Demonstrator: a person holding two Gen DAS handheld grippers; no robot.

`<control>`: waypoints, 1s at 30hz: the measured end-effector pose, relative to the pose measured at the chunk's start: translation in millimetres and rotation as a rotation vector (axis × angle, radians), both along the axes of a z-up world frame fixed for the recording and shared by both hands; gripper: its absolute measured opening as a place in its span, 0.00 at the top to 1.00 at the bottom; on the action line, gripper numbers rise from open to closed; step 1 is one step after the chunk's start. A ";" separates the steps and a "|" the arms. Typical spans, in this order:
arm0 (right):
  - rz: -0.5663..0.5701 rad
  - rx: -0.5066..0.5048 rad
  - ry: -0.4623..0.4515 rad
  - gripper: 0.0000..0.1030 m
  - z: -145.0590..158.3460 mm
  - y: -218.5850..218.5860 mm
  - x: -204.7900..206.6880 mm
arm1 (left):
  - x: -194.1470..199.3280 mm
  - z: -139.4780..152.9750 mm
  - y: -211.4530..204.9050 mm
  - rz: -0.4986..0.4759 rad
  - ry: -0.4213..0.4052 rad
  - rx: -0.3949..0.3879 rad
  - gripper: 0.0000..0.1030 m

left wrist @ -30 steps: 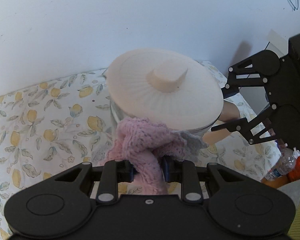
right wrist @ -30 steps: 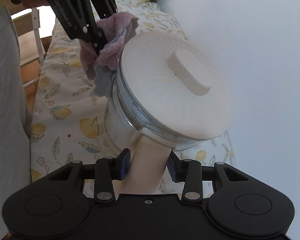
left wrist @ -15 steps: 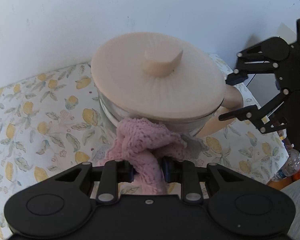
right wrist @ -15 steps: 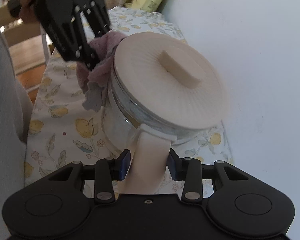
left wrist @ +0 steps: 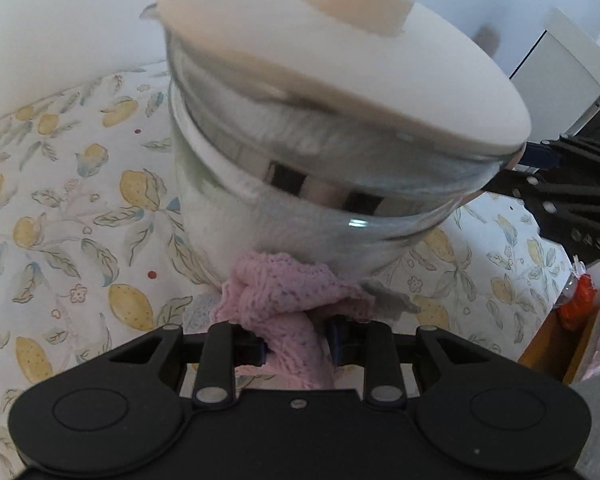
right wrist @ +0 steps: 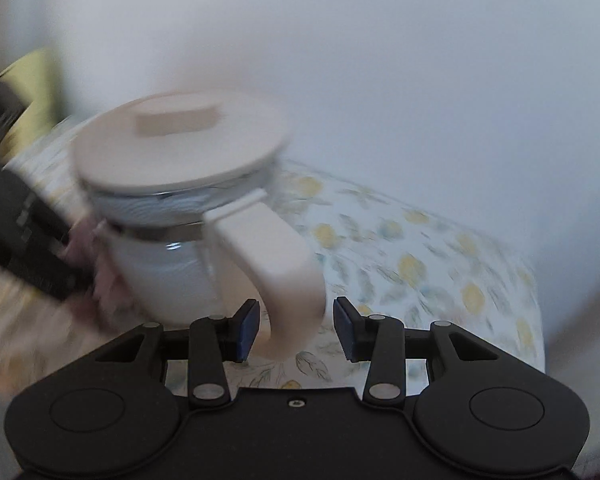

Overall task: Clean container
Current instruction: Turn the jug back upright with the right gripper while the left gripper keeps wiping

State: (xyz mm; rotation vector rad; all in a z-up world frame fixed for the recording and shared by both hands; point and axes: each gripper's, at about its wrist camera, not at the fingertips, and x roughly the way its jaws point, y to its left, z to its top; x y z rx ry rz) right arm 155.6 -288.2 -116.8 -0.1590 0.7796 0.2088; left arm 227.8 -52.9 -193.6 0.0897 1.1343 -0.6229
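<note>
The container is a clear glass jug [left wrist: 300,208] with a cream lid [left wrist: 340,60] and a cream handle [right wrist: 276,268]. It stands on the lemon-print tablecloth [left wrist: 60,220]. My left gripper [left wrist: 296,346] is shut on a pink knitted cloth [left wrist: 292,300] that presses against the jug's lower side. My right gripper [right wrist: 296,328] is open, its jaws apart on either side of the handle's lower curve without gripping it. The right gripper also shows at the right edge of the left wrist view [left wrist: 572,200]. The right wrist view is blurred by motion.
A white wall [right wrist: 380,60] rises just behind the table. A yellow-green object [right wrist: 40,80] sits at the far left of the right wrist view. The table's edge, a wooden floor and orange items [left wrist: 576,300] lie to the right of the left wrist view.
My right gripper has opened and let go of the handle, and the jug now stands upright on the table. My left gripper and cloth have moved down from the rim to the jug's lower side.
</note>
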 end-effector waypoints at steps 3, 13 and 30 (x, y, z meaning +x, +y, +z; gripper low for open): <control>-0.160 0.031 -0.029 0.55 -3.8 8.4 -1.7 | 3.0 -6.2 4.0 -0.010 0.012 -0.017 0.75; -0.368 -0.027 -0.131 0.56 -14.2 46.3 1.8 | 5.6 -20.0 3.9 -0.059 0.011 -0.015 0.75; -0.256 0.074 -0.070 0.61 -18.1 24.6 11.7 | -7.6 4.9 -8.9 0.090 -0.015 0.031 0.79</control>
